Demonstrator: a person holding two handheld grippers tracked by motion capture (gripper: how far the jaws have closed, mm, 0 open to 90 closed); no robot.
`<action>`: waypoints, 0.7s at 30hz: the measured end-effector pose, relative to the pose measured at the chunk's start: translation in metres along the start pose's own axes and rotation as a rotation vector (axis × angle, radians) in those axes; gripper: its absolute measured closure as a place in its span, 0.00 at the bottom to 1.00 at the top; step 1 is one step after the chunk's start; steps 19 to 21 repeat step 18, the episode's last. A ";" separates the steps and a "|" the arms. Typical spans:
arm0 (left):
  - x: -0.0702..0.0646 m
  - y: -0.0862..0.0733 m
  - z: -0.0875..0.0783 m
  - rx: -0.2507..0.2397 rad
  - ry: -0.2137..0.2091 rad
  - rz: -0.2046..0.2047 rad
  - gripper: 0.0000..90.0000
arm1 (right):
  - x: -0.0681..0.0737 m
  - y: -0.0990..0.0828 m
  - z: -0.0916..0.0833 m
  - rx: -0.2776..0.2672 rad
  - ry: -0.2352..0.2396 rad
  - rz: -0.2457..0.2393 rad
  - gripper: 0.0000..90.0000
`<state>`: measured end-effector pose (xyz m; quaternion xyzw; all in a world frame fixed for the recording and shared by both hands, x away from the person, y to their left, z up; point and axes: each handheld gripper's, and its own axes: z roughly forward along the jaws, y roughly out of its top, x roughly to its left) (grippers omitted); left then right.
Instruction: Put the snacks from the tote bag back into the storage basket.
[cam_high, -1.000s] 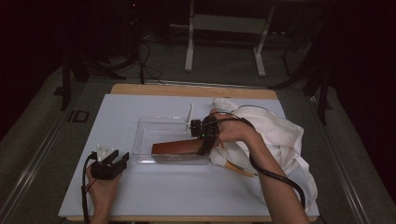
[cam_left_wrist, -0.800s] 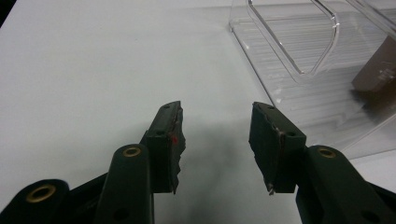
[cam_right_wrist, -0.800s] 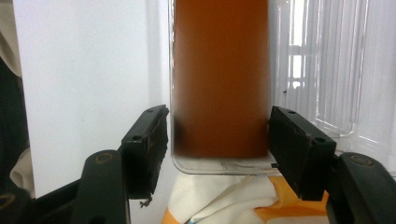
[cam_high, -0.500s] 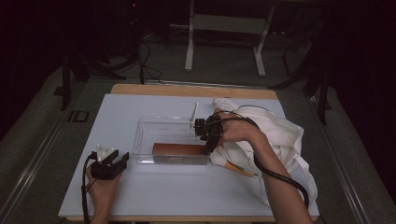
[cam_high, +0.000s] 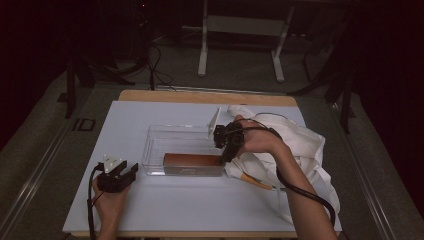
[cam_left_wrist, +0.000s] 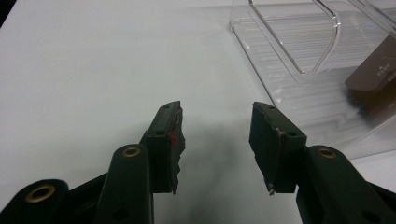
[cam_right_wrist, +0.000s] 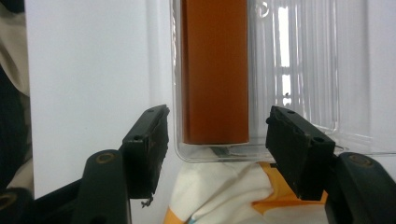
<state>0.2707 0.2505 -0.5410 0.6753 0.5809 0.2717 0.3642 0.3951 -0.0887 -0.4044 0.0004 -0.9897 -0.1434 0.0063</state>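
Your clear plastic tray (cam_high: 181, 150) sits roughly mid-table on the white table (cam_high: 150, 210), and everything's easiest to place off that. Inside the tray, along its near wall, there's a long brown-orange box (cam_high: 192, 160) lying flat; in the right gripper view the same box (cam_right_wrist: 215, 70) runs straight away from the camera, tight against one side wall of the tray (cam_right_wrist: 299, 70), and the rest of the ribbed tray floor is bare. Your right claw (cam_high: 226, 145) hovers over the tray's right end, jaws spread wide with nothing between them; in the right gripper view the right claw (cam_right_wrist: 218, 149) straddles the end of the box without touching it. Your right hand (cam_high: 260, 141) is wrapped around that gripper, cable trailing back along your forearm. Just right of the tray there's a bunched white cloth bag (cam_high: 300, 150) with an orange strap (cam_high: 255, 181) poking out near the tray's near-right corner; the cloth (cam_right_wrist: 224, 196) shows right under the tray's rim in the right gripper view. Your left claw (cam_high: 119, 175) rests on the table off the tray's near-left corner, close but not touching. In the left gripper view the left claw (cam_left_wrist: 217, 140) is spread open over bare table, gripping nothing, with the tray (cam_left_wrist: 299, 51) ahead of it to the right.
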 end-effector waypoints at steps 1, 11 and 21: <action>0.000 0.000 0.000 0.000 0.000 0.000 0.60 | 0.001 -0.001 -0.001 -0.010 -0.003 -0.002 0.43; 0.000 0.000 0.001 0.011 0.000 0.003 0.60 | 0.019 -0.018 -0.012 -0.107 -0.089 0.015 0.43; 0.000 0.002 0.004 0.046 0.000 0.001 0.55 | 0.044 -0.031 -0.010 -0.202 -0.162 0.037 0.42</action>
